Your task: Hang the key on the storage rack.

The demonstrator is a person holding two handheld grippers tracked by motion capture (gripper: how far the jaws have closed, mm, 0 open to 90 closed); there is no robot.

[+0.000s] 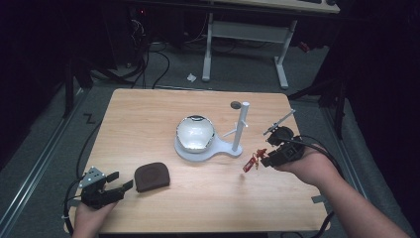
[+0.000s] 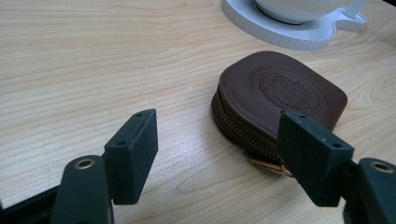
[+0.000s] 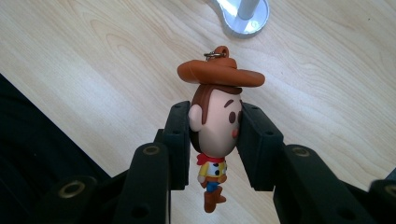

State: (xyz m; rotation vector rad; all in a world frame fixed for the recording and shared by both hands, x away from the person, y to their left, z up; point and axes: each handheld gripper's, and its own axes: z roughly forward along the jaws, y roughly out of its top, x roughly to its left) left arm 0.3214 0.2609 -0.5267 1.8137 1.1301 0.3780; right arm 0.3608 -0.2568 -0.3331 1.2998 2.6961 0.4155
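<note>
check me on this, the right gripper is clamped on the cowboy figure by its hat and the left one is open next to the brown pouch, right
Not by its hat. The right gripper view shows the right gripper shut on the cowboy figure by its head, with the hat sitting above the jaws. The rest holds: the left gripper is open next to the brown pouch.

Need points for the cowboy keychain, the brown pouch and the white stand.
cowboy keychain (image 3: 217, 128), right gripper view, on its face.
brown pouch (image 2: 280, 93), left gripper view, on the embossed top.
white stand (image 1: 241, 126), high view, on the upright post.
</note>
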